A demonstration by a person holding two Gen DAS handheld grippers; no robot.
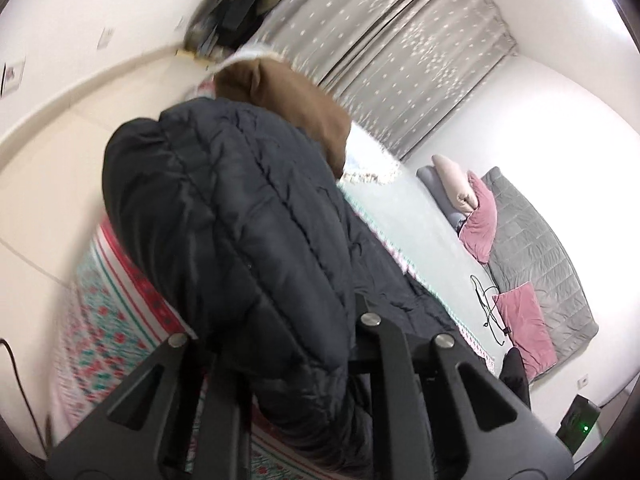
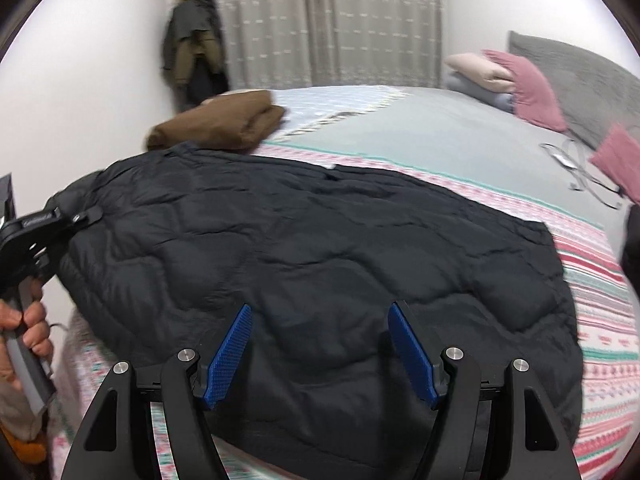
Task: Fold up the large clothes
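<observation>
Now | left gripper (image 1: pixel 304 344) pinches black quilted puffer jacket (image 2: pixel 320 264) at its edge, lifted off patterned bedspread (image 2: pixel 592 280) | right gripper (image 2: pixel 320 356) gapes empty above jacket | risk: slick padding slips free.

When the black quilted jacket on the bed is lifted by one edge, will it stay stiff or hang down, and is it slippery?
The jacket will probably hang floppy: where the left gripper holds it, it drapes in soft folds. It looks puffy, so likely light for its size. The smooth fabric has a slight shine, so it may slip from the open right gripper.
</observation>
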